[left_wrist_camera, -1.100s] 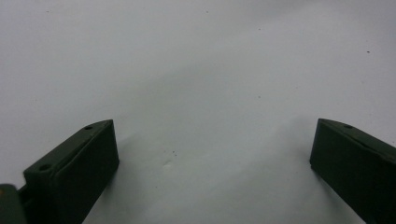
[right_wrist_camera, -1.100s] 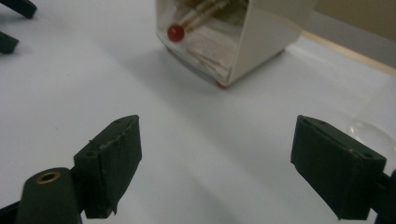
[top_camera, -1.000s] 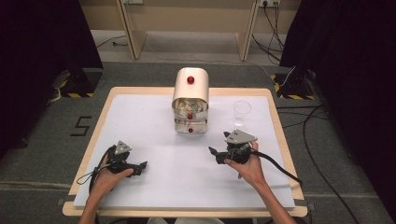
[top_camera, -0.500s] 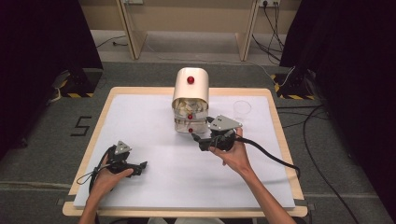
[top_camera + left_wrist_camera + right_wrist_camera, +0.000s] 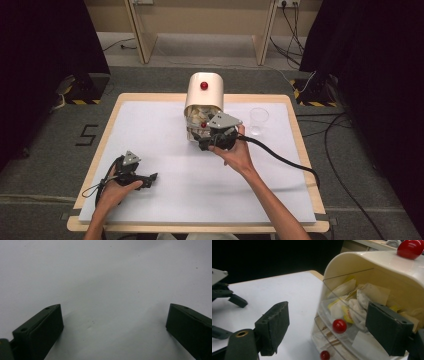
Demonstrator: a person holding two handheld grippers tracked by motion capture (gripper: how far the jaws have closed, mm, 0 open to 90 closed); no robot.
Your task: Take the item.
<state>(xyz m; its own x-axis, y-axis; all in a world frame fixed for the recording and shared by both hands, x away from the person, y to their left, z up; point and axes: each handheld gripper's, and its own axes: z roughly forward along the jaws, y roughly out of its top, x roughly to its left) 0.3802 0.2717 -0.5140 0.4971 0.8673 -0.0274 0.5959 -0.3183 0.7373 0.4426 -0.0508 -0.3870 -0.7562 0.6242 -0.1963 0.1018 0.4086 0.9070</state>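
A cream box with clear front drawers full of paper sachets stands at the table's far middle, a red knob on its top. My right gripper is open right at the box's front. In the right gripper view its jaws stand wide on either side of the upper drawer's red knob, without touching it; a second red knob sits lower down. My left gripper rests open at the near left, and its own view has nothing between the fingers except the white tabletop.
A clear plastic cup stands right of the box, close to my right hand. The white table surface has a wooden rim. The right gripper's black cable trails across the table to the right. Dark curtains hang on both sides.
My right gripper has moved forward and left from the near right of the table up to the box's front. The left gripper has stayed where it was.
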